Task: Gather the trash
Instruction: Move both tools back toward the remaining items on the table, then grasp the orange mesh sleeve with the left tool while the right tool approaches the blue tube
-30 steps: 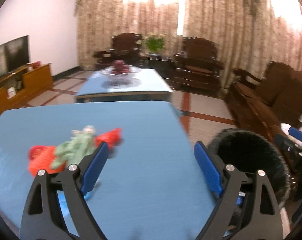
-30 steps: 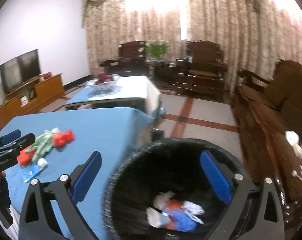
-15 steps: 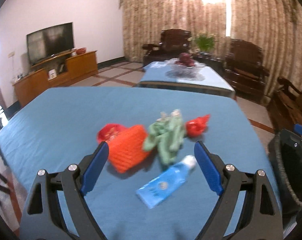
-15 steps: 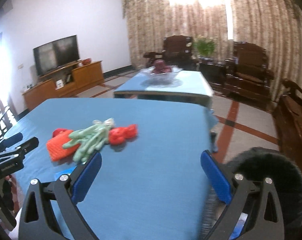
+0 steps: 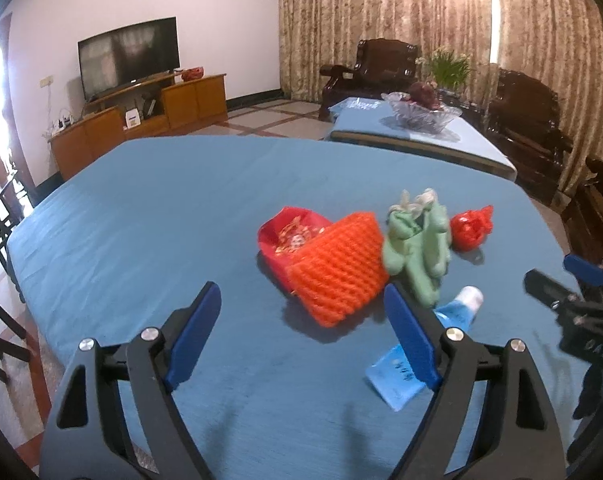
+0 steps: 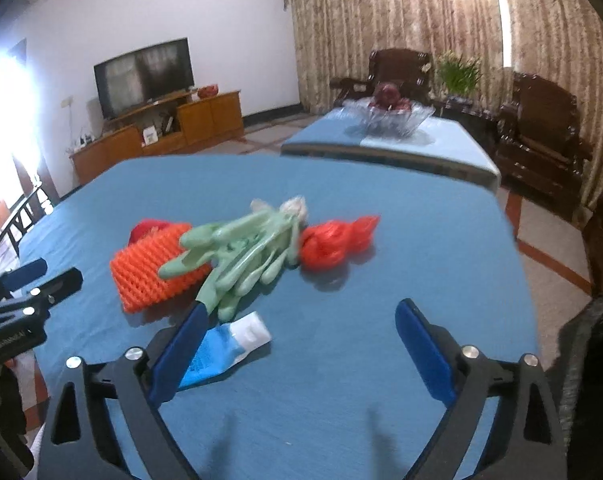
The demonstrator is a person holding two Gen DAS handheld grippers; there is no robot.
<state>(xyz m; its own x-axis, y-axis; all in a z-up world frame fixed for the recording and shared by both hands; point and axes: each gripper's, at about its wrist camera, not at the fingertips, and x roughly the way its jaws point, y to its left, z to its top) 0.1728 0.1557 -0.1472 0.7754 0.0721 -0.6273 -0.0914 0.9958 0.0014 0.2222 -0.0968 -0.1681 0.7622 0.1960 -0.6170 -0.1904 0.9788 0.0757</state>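
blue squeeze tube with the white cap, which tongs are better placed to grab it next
Either could, but right looks better. The blue squeeze tube lies just beyond the right tongs' left pad, white cap inside their closing, empty jaws. The left tongs' right pad covers its middle.

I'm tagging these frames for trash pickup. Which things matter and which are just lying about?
For the job: orange foam net, green gloves, red plastic bag, blue tube, red packet, black bin.

Just there: fruit bowl, television, armchairs.

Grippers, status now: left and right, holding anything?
Left gripper: open and empty, jaws closing slightly above the blue tablecloth.
Right gripper: open and empty, jaws closing slightly; trash pieces lie untouched ahead.
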